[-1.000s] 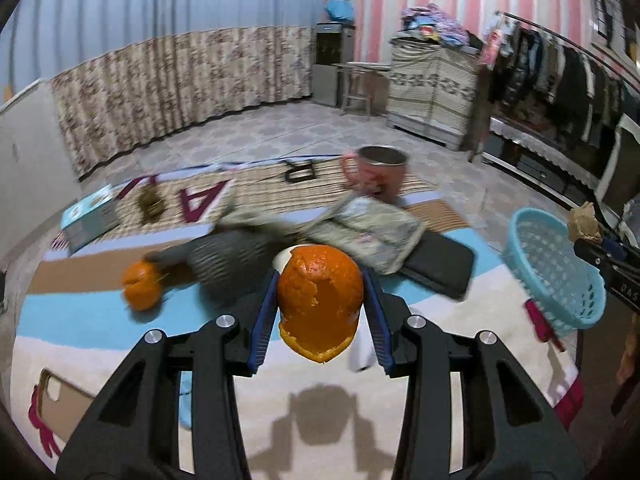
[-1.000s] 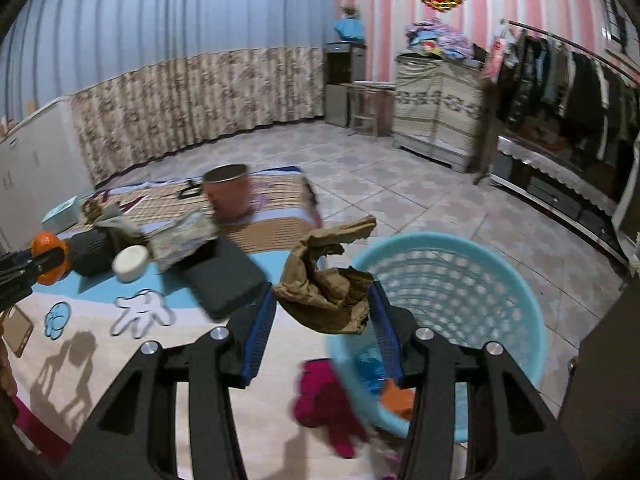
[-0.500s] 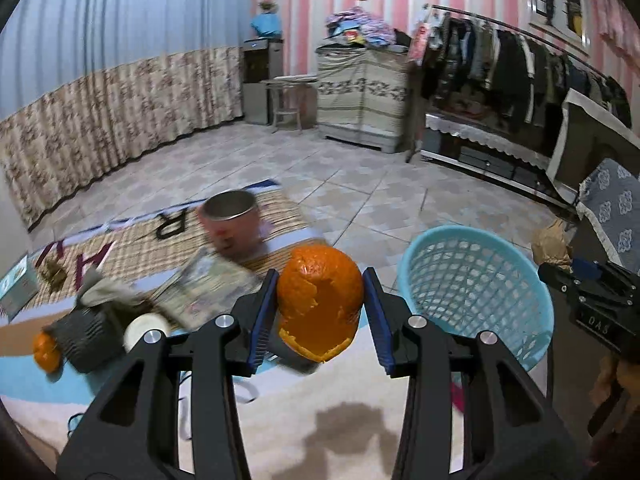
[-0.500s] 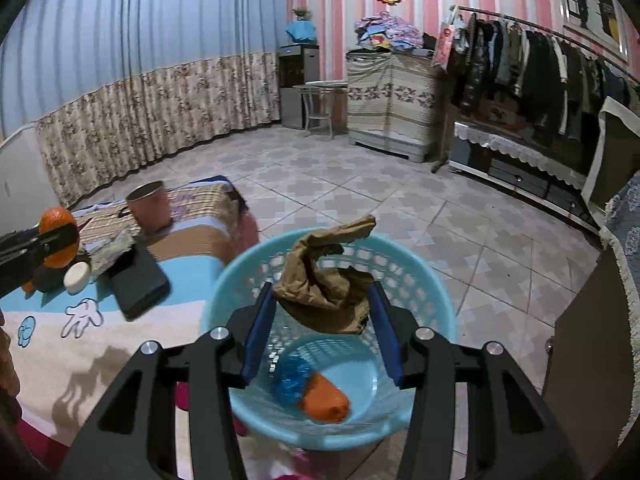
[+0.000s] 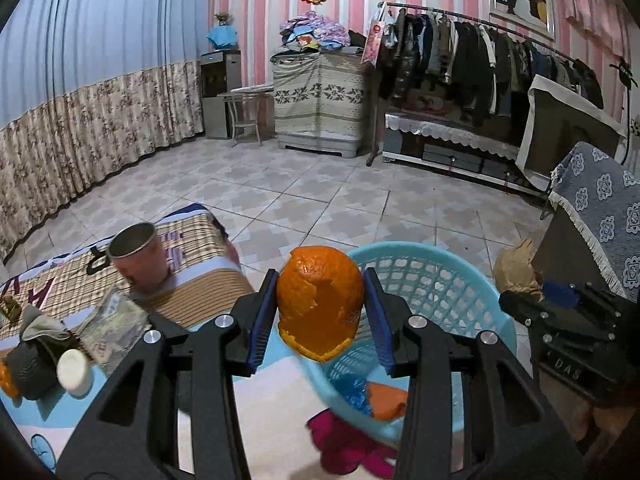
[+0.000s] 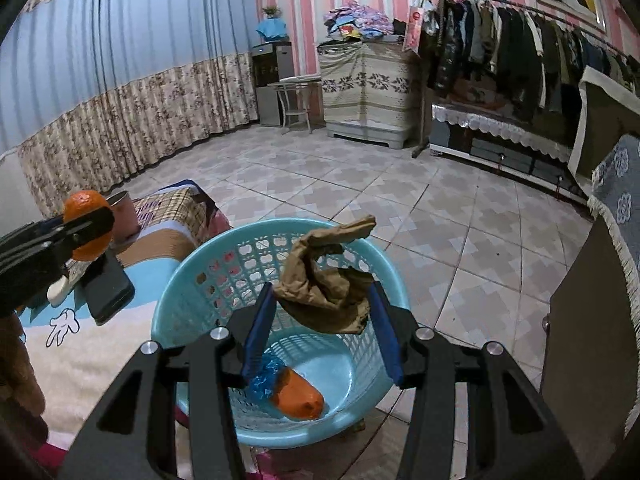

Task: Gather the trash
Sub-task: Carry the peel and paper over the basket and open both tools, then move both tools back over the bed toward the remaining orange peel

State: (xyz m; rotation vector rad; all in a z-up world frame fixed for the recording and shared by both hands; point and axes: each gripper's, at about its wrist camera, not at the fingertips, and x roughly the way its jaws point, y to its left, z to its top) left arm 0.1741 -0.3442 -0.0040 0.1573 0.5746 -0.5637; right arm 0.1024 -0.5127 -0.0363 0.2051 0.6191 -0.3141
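Observation:
My left gripper (image 5: 320, 316) is shut on an orange peel (image 5: 320, 300), held in the air at the left rim of the light blue basket (image 5: 472, 280). My right gripper (image 6: 322, 320) is shut on a crumpled brown paper (image 6: 324, 292), held directly above the basket (image 6: 184, 280). Inside the basket lie a piece of orange peel (image 6: 298, 398) and a blue wrapper (image 6: 264, 376). The left gripper with its peel (image 6: 86, 226) shows at the left of the right wrist view; the right gripper with its paper (image 5: 516, 276) shows at the right of the left wrist view.
A pink metal cup (image 5: 138, 258), a banknote bundle (image 5: 112, 328), a dark pouch (image 5: 32, 360), a white lid (image 5: 74, 372) and a black case (image 6: 108, 288) lie on the play mat (image 6: 88, 356). A magenta cloth (image 5: 348, 440) lies beside the basket. A dark cabinet (image 6: 592, 340) stands right.
Both grippers swung right from the mat toward the basket, each keeping its load. The right one now hangs over the basket; the left one has reached its rim.

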